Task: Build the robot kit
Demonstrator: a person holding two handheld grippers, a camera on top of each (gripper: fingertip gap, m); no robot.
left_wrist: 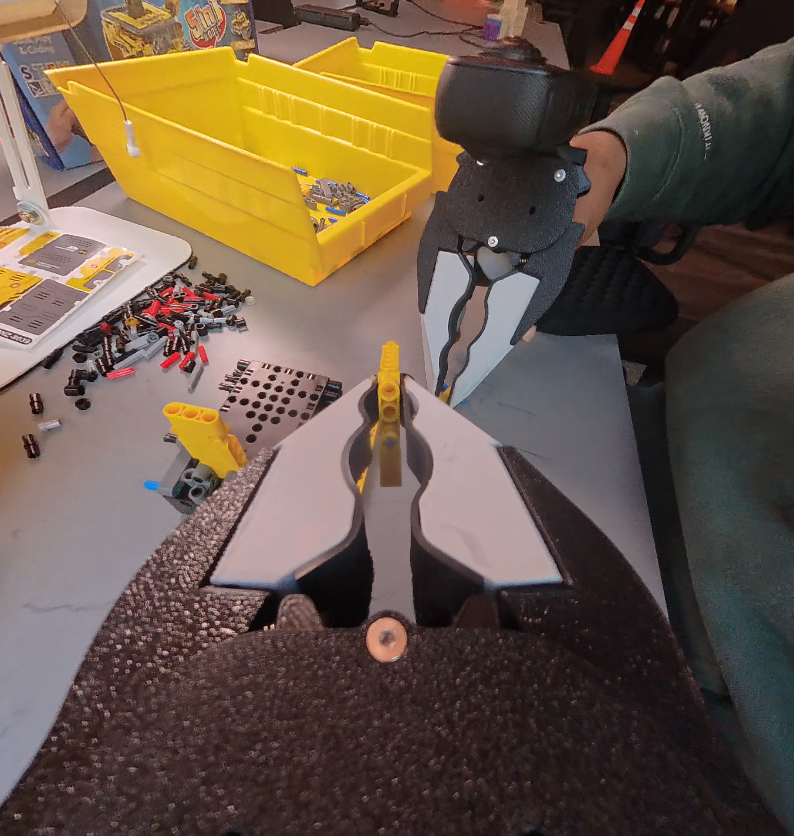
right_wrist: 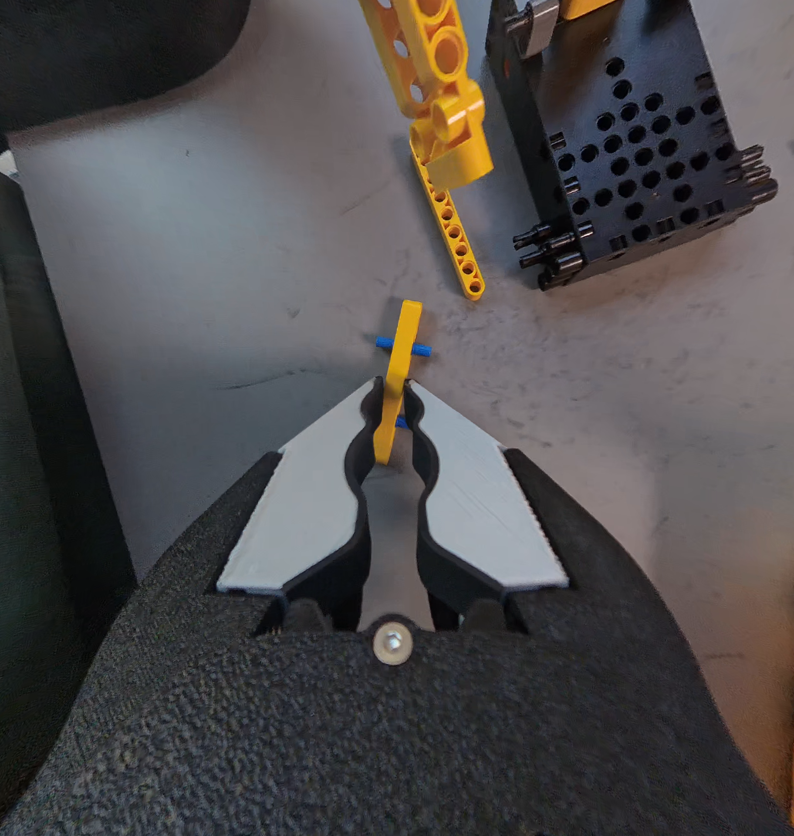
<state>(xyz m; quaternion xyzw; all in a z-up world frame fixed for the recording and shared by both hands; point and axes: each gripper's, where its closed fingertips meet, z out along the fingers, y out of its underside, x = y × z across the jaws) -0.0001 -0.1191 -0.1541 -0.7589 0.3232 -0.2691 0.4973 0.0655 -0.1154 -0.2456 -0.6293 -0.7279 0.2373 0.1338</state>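
Note:
My left gripper (left_wrist: 389,383) is shut on a yellow holed beam assembly (left_wrist: 389,409), held above the grey table (left_wrist: 92,565). The same assembly hangs in from the top of the right wrist view (right_wrist: 449,122), and its thin long beam (right_wrist: 458,235) points down towards my right gripper. My right gripper (right_wrist: 392,384) is shut on a thin yellow beam (right_wrist: 406,334) with blue pins (right_wrist: 421,349) through it. The right gripper also shows in the left wrist view (left_wrist: 445,394), its tips just right of the left gripper's tips. The two yellow parts are close but apart.
A black perforated block (right_wrist: 635,149) lies to the right, also seen in the left wrist view (left_wrist: 277,402). Nearby are a yellow-and-grey sub-assembly (left_wrist: 200,443), a pile of black, red and grey pins (left_wrist: 159,325), yellow bins (left_wrist: 232,149) and an instruction sheet (left_wrist: 46,280). My hands' fingertips stand some 12 cm from each other. Between my left fingertips and the black perforated block (right_wrist: 635,149) there is roughly 10 cm. The left camera catches it too, in the left wrist view (left_wrist: 276,402).

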